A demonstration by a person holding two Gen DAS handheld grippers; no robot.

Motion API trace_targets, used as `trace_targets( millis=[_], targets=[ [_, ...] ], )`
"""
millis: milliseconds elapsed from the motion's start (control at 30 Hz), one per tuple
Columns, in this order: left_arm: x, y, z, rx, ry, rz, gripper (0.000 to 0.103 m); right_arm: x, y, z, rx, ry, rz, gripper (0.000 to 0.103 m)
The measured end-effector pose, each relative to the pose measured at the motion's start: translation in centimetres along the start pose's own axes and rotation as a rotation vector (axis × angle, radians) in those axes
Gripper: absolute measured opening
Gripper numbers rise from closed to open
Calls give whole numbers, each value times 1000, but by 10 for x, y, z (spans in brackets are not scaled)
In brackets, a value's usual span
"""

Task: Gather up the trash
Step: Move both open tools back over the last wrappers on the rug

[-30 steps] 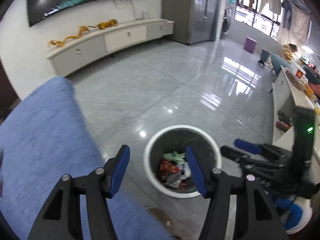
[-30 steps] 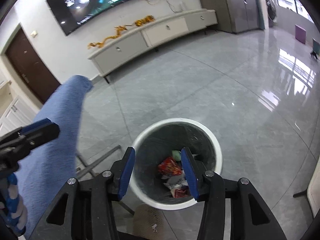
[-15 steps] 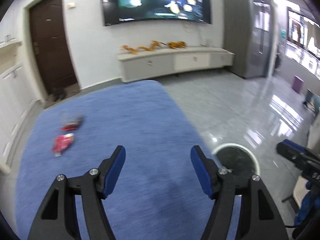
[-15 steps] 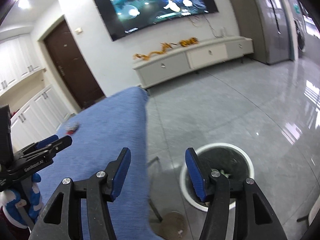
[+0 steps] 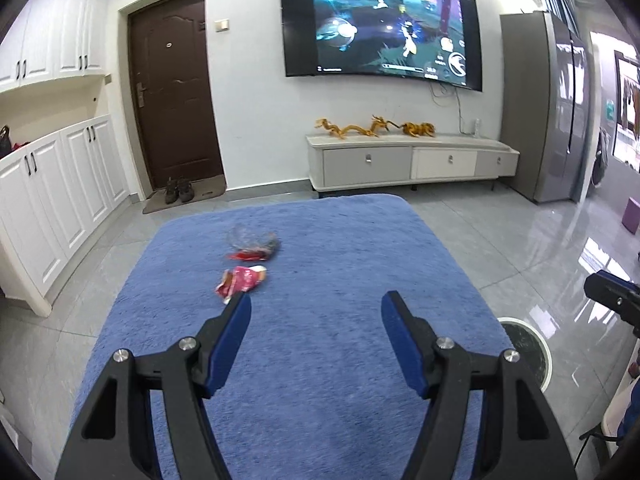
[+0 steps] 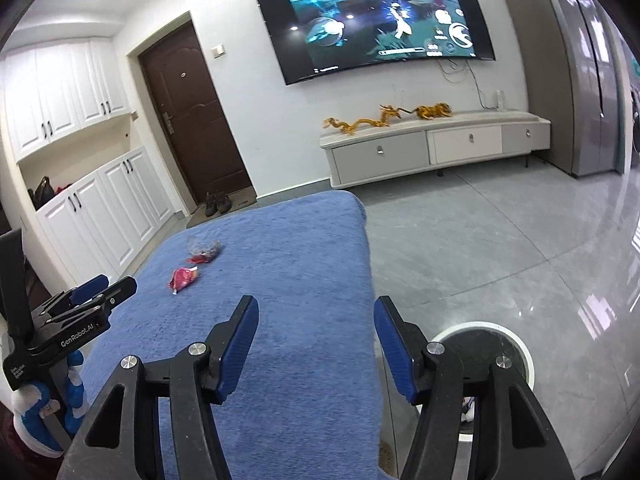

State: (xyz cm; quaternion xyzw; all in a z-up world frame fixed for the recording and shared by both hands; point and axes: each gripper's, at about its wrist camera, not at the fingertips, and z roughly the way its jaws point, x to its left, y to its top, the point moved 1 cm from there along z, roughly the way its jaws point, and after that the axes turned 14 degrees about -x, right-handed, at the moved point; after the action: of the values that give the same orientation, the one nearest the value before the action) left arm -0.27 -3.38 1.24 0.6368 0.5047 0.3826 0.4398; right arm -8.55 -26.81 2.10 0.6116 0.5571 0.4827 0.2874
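2 pieces of trash lie on the blue plush cloth covering my table [image 5: 320, 360]: a crumpled red and pink snack wrapper [image 5: 240, 281] nearer to me, and just beyond it a crinkled clear plastic bag with red print [image 5: 253, 245], close but apart. Both sit on the far left part of the cloth. My left gripper [image 5: 316, 312] hangs over the near middle of the cloth, its blue-padded jaws spread wide with nothing between them; the tip of its left finger [image 5: 236, 320] points just short of the wrapper. My right gripper [image 6: 316, 316] hangs over the cloth's right edge, jaws apart and empty. On the grey tiled floor [image 6: 500, 248] to the right of the table stands the round white-rimmed waste bin with a dark liner [image 6: 516, 350], partly hidden behind my right gripper's finger.
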Motion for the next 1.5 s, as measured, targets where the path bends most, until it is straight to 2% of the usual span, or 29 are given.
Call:
trace_targets(
  millis=[433, 767, 900, 1000, 1067, 1300, 1400, 1500],
  targets=[
    [65, -8, -3, -15, 53, -88, 66, 53, 4, 3, 10, 21, -87, 58],
    [180, 14, -5, -92, 296, -128, 66, 88, 18, 24, 7, 89, -115, 58],
    [212, 13, -4, -88, 333, -149, 66, 107, 26, 47, 19, 142, -117, 59],
    [225, 11, 7, -72, 309, -172, 66, 121, 34, 66, 25, 174, -122, 59],
    [229, 6, 19, -53, 264, -196, 66, 130, 39, 78, 29, 191, -131, 59],
    [214, 2, 77, 15, 16, -258, 66, 148, 70, 129, 17, 229, -149, 62],
    [199, -2, 107, 53, -89, -284, 66, 152, 71, 153, 27, 243, -150, 64],
    [180, -10, 135, 89, -151, -283, 66, 153, 64, 183, 59, 259, -139, 64]
  ],
)
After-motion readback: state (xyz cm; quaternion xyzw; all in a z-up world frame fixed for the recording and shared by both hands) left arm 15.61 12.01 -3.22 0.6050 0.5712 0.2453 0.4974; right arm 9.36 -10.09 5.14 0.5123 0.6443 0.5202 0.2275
